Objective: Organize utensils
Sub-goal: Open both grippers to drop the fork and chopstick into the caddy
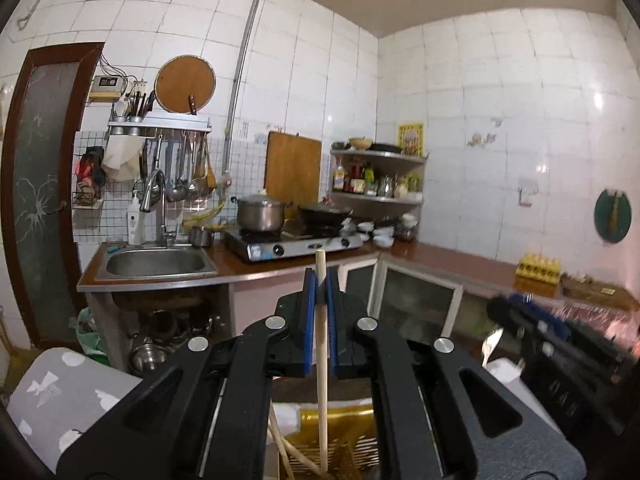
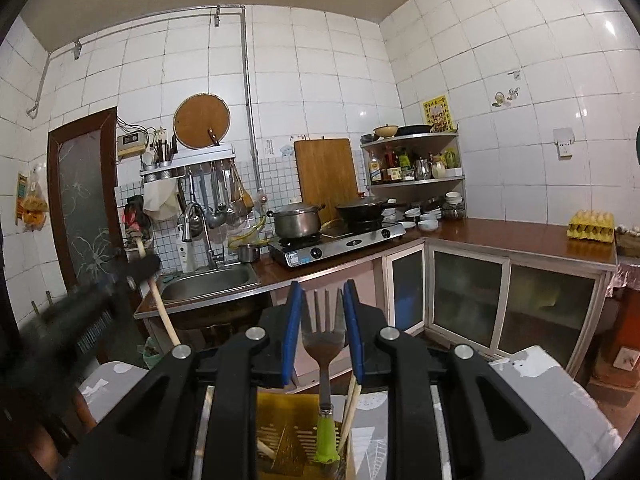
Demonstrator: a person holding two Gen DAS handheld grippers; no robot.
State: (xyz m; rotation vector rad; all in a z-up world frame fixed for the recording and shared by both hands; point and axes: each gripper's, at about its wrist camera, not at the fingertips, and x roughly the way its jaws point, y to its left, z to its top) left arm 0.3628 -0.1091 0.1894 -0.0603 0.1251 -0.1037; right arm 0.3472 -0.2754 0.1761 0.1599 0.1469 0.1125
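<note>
Your left gripper (image 1: 320, 280) is clamped tight on a pale wooden stick (image 1: 321, 360), likely a chopstick, whose lower end hangs down into the yellow slotted holder (image 1: 352, 432). Your right gripper (image 2: 323, 300) has its jaws standing a little wider than the fork (image 2: 323, 344); whether the pads touch the tines I cannot tell. The fork stands upright in the yellow slotted holder, green handle down, beside loose chopsticks (image 2: 350, 404). Expect the stick to be light, stiff and prone to pivot; the fork is rigid, smooth metal, so grip its flat neck, not the tines
</note>
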